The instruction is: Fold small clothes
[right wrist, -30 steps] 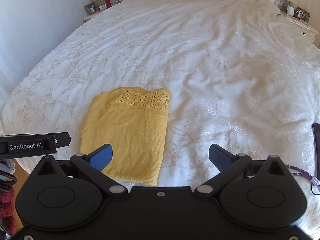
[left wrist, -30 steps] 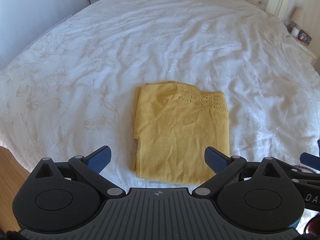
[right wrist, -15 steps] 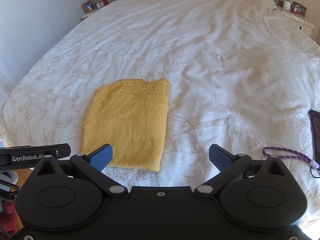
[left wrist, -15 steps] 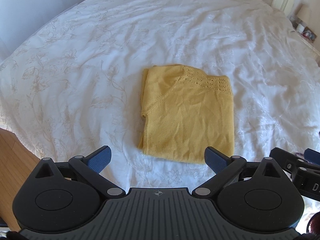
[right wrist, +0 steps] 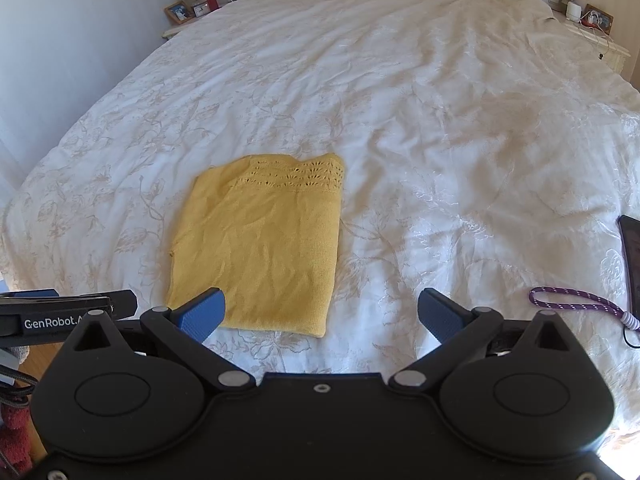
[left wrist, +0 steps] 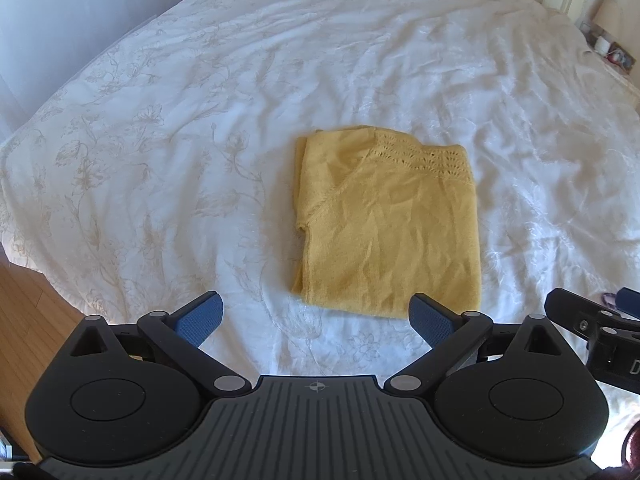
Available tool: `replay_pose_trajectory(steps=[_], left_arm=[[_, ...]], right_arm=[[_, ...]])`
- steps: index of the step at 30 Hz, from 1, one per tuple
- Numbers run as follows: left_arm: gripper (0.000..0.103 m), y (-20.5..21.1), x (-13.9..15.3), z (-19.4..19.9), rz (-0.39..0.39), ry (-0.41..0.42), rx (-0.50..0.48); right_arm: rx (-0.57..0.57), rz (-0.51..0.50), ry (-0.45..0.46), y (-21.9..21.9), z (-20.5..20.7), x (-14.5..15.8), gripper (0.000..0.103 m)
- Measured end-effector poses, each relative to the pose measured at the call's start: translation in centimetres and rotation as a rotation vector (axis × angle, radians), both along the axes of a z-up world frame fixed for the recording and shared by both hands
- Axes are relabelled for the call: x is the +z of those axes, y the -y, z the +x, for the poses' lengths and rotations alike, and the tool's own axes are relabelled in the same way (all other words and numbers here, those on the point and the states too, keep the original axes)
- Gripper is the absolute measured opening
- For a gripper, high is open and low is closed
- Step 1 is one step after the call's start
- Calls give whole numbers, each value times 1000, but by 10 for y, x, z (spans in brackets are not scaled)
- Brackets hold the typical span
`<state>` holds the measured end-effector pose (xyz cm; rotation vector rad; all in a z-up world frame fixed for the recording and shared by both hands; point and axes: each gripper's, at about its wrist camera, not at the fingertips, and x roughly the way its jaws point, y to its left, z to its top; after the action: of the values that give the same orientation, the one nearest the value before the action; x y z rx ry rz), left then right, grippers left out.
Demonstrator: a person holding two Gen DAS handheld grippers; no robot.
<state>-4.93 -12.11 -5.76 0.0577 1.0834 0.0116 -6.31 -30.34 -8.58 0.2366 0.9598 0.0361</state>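
Note:
A small yellow knit garment [left wrist: 388, 224] lies folded into a flat rectangle on the white bed [left wrist: 200, 120], lace edge at its far end. It also shows in the right wrist view [right wrist: 260, 248]. My left gripper [left wrist: 318, 318] is open and empty, held above the bed just short of the garment's near edge. My right gripper [right wrist: 322, 314] is open and empty, near the garment's near right corner; its left fingertip [right wrist: 202, 314] overlaps the garment in the picture. Neither gripper touches the cloth.
A dark phone [right wrist: 631, 256] and a purple cord [right wrist: 576, 304] lie on the bed at the right. The bed's near left edge drops to a wooden floor [left wrist: 28, 320]. Nightstands with lamps and frames [right wrist: 192, 4] stand by the headboard.
Both grippers have drawn back and up from the folded garment, which now sits farther away in both views. The garment itself has not moved. Both stay open.

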Motion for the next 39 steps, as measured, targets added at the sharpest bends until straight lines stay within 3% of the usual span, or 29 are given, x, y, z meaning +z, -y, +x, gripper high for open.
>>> replay_pose_trajectory(steps=[39], left_arm=[[101, -8, -4, 6, -4, -20, -22]], right_arm=[[0, 1, 0, -13, 7, 3, 102]])
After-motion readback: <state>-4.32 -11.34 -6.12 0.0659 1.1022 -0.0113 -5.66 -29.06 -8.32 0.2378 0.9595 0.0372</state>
